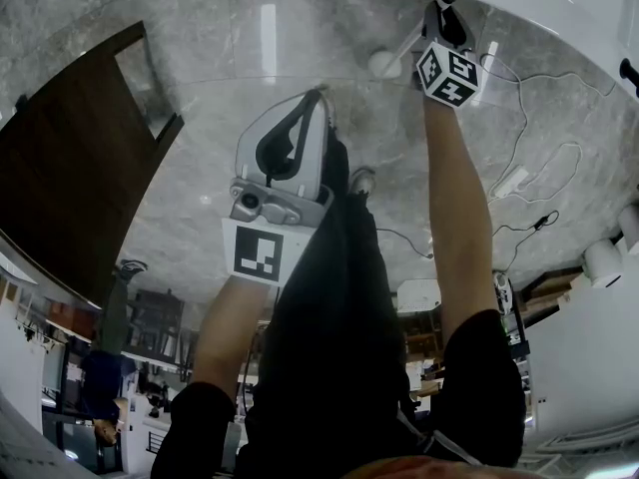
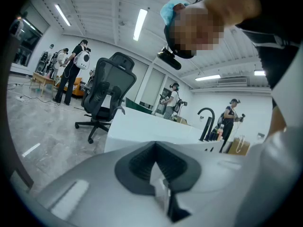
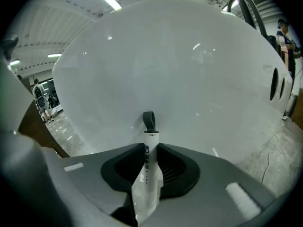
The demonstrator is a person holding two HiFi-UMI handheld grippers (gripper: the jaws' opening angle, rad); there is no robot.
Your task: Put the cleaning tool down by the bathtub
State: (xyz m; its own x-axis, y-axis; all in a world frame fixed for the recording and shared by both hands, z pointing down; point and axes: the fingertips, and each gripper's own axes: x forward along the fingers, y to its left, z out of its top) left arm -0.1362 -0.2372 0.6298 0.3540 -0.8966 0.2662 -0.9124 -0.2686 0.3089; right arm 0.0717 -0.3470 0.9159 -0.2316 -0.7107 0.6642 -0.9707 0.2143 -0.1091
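Up at one o'clock in the head view, grips the cleaning tool (image 1: 404,43) in the right gripper (image 1: 442,10), arm stretched forward over the grey marble floor (image 1: 200,58). Clamps both jaws on the tool's white handle (image 3: 149,162), pads pressed against its two sides in the right gripper view. Lets the handle's dark loop (image 3: 148,120) poke out past the fingertips toward twelve o'clock, straight at the smooth white wall of the bathtub (image 3: 189,65), filling nearly all of that view. Carries the tool's other end, a round white head (image 1: 382,64), between seven and eight o'clock from the jaws in the head view, near the tub's foot; cannot tell whether touching the floor or hanging just above. Holds the left gripper (image 1: 319,96) close to the frame's centre, toward eleven o'clock, jaws pressed together on nothing. Points that gripper out across a big room: black office chair (image 2: 102,96) at nine o'clock in its view, long white counter (image 2: 142,126) dead ahead, black tap (image 2: 206,122) at three o'clock, several people (image 2: 71,72) standing far back at ten o'clock. Stands with a shoe (image 1: 361,180) showing at three o'clock of the left gripper's body in the head view, thin cables (image 1: 519,108) and a white power strip (image 1: 511,181) strewn over the floor at two to three o'clock, dark wooden panel (image 1: 70,188) at nine o'clock.
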